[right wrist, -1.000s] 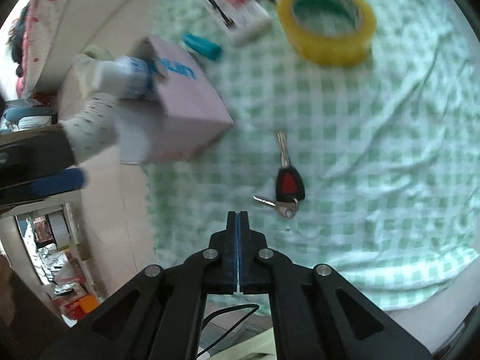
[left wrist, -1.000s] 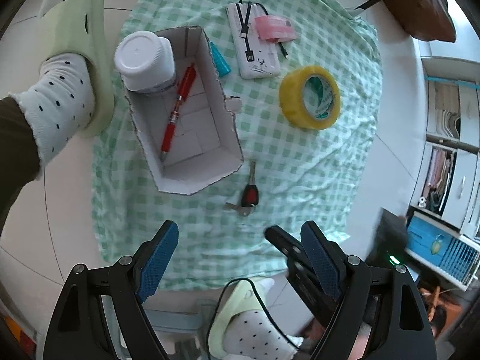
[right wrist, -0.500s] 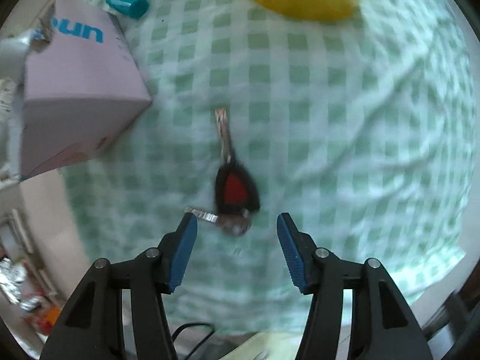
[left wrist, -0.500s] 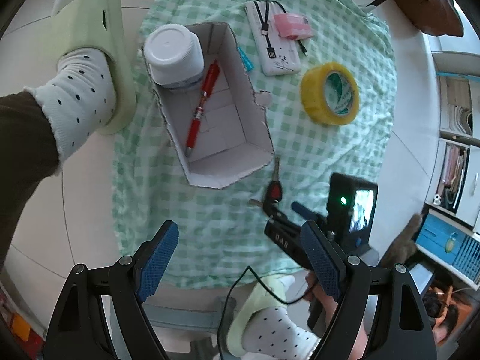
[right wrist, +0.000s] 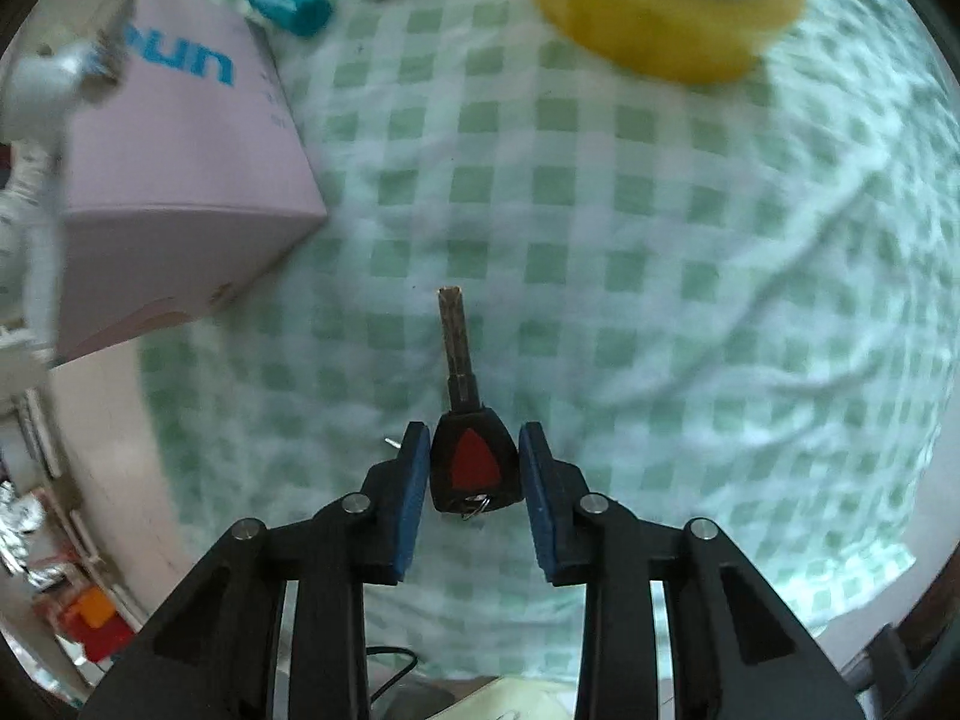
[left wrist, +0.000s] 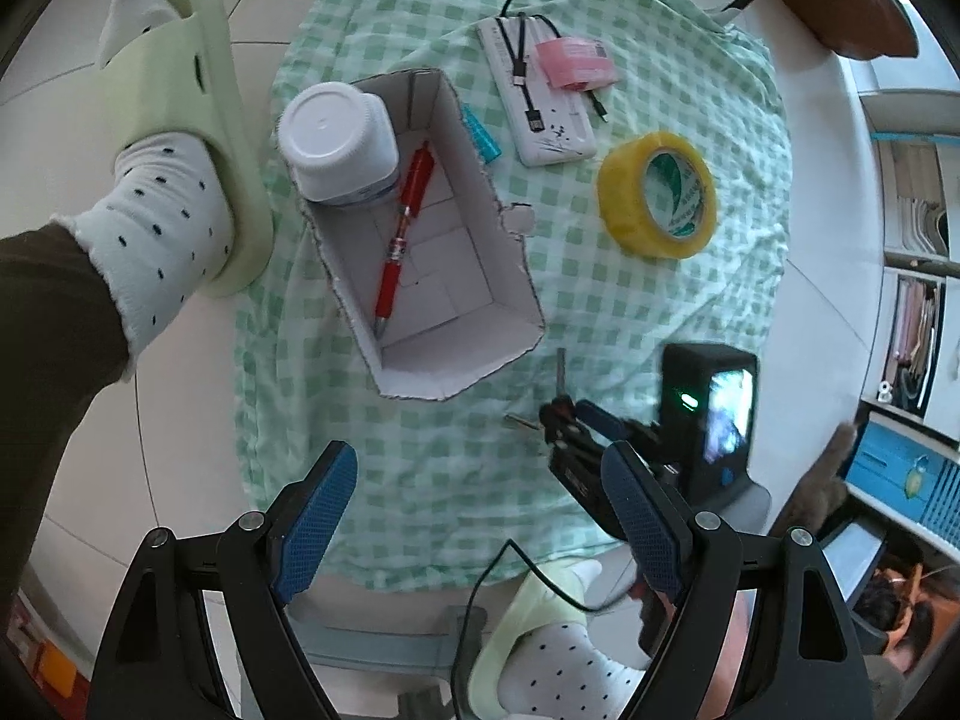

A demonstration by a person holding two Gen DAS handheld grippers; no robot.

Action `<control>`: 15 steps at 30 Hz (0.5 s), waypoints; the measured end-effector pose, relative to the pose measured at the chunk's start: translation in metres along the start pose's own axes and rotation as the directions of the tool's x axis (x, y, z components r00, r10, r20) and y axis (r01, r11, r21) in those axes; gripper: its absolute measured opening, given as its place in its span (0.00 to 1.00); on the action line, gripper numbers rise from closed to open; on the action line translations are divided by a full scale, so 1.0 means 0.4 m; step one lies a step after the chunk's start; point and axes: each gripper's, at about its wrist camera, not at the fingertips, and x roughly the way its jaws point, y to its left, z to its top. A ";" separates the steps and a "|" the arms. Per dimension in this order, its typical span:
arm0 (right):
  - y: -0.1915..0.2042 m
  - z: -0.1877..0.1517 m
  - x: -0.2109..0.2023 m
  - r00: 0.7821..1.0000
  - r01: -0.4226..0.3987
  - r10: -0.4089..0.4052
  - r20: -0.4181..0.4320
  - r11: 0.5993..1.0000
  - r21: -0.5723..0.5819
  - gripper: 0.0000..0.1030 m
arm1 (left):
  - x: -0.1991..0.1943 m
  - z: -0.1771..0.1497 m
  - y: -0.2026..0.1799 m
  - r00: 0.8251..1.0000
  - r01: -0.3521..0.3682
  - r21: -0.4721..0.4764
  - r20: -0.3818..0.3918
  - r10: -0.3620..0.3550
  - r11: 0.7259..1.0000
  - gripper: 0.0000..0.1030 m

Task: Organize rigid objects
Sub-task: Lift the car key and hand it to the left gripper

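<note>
We're at the pick-up step: our right claw (right wrist: 474, 468) sits low on the checked cloth (right wrist: 660, 240), jaws parted either side of the key (right wrist: 473, 459), not clenched yet. Left claw (left wrist: 480, 516) hangs wide open, holding nothing. Next we'd squeeze the fob, lift, and drop it in the box (left wrist: 516, 276) by the pen (left wrist: 402, 234).

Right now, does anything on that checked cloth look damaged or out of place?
The cardboard box looks rough: its cut rim is ragged, and a small torn flap sticks out from one side. The green checked cloth lies wrinkled rather than flat. Nothing has spilled.
</note>
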 end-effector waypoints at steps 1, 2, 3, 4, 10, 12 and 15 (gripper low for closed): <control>-0.009 -0.010 -0.013 0.999 -0.028 0.028 0.015 1.000 0.006 0.31 | 0.003 0.000 -0.002 1.000 0.005 0.002 -0.002 -0.005 1.000 0.81; -0.015 -0.023 -0.033 0.998 -0.060 0.060 0.035 0.998 0.008 0.31 | 0.006 0.001 -0.004 1.000 0.009 0.002 -0.005 -0.009 1.000 0.81; -0.023 -0.036 -0.050 0.994 -0.096 0.095 0.054 0.995 0.006 0.31 | 0.010 -0.001 -0.010 1.000 0.013 0.004 -0.009 -0.013 1.000 0.81; -0.029 -0.050 -0.069 0.988 -0.136 0.136 0.075 0.991 0.001 0.31 | 0.014 0.001 -0.012 1.000 0.013 0.006 -0.012 -0.013 1.000 0.81; -0.024 -0.128 -0.214 0.938 -0.278 0.277 0.207 0.960 -0.025 0.31 | 0.022 0.004 -0.053 0.995 0.093 0.005 -0.025 -0.093 0.996 0.81; -0.020 -0.148 -0.259 0.919 -0.313 0.312 0.243 0.949 -0.036 0.31 | 0.020 0.006 -0.063 0.994 0.107 0.019 -0.024 -0.107 0.994 0.81; 0.002 -0.152 -0.330 0.883 -0.365 0.364 0.297 0.929 -0.056 0.31 | 0.011 0.006 -0.063 0.993 0.120 0.034 0.003 -0.120 0.992 0.81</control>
